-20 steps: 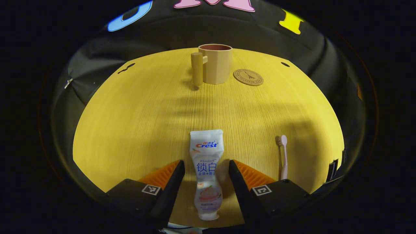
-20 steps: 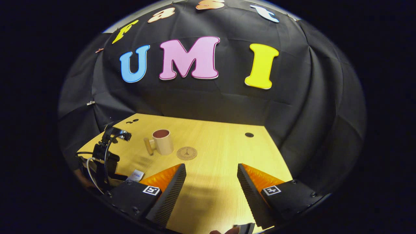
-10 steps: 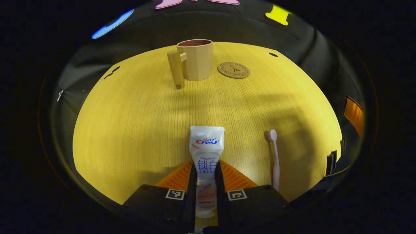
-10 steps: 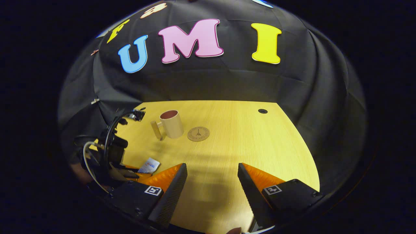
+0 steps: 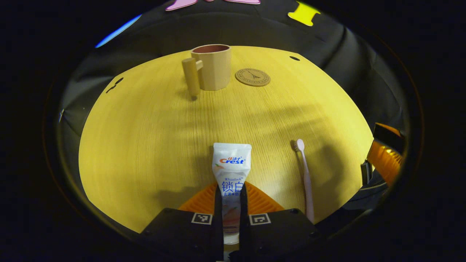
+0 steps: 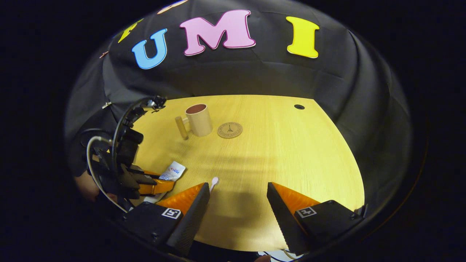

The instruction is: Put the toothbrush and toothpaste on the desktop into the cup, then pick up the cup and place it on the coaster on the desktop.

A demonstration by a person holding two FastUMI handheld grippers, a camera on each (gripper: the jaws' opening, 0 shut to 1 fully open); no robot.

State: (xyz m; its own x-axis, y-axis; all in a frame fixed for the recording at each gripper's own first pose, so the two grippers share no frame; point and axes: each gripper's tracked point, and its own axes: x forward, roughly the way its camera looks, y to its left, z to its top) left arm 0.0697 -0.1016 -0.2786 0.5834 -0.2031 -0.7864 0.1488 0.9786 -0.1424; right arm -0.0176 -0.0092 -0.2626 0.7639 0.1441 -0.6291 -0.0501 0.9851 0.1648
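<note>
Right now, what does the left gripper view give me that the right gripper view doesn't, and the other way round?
Left gripper view: close up, the left gripper shut on the toothpaste, with the toothbrush lying at full length beside it. Right gripper view: the right gripper open above the desktop, plus the left gripper's cabled body seen from the side. Both: the cup standing beside the coaster, not on it.

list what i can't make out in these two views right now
- Toothpaste cap end: left gripper view, hidden between the shut jaws of the left gripper.
- Toothbrush handle: right gripper view, behind the right gripper's finger.
- Cup bottom inside: both views, hidden by its wall.
- Coaster emblem: too small.
</note>
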